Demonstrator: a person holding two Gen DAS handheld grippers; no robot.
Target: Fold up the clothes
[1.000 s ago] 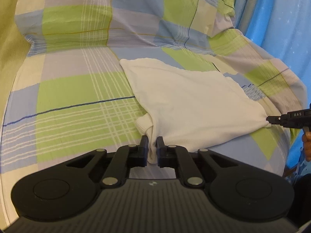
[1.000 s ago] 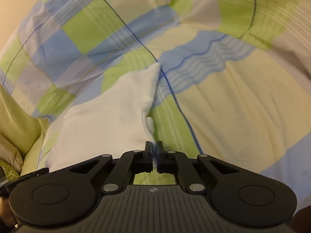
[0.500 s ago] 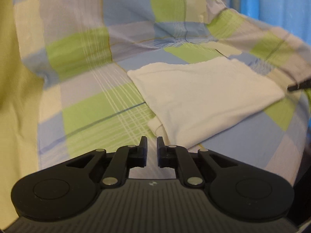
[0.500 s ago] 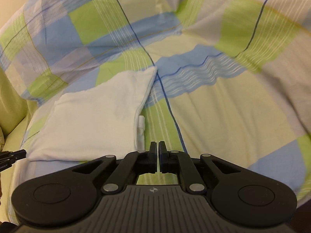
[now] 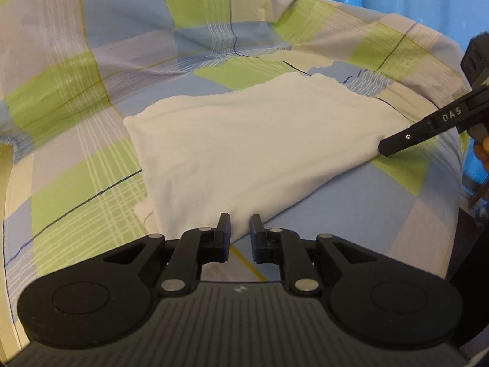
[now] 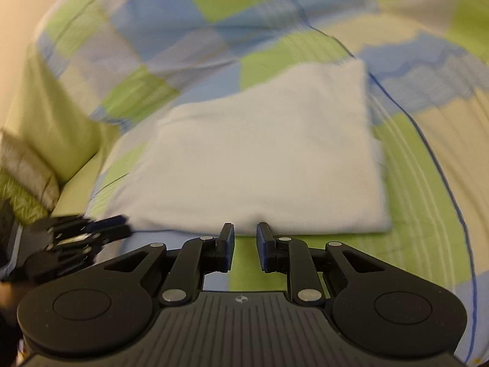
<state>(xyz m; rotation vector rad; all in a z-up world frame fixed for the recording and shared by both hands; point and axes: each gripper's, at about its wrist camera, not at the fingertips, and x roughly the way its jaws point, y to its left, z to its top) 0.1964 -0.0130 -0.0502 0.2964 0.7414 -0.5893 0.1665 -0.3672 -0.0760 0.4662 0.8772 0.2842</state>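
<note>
The white garment (image 5: 259, 153) looks soft and limp — we'd pinch its near hem. Both the left gripper (image 5: 239, 232) and right gripper (image 6: 245, 244) have fingers spread, empty.

The left tongs (image 5: 239, 229) are open with nothing between the fingers. The right tongs (image 6: 245, 238) are also open and empty.

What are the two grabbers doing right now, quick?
Left gripper: open, holding nothing, at the near edge of the white folded cloth.
Right gripper: open, holding nothing, at the cloth's edge.
</note>
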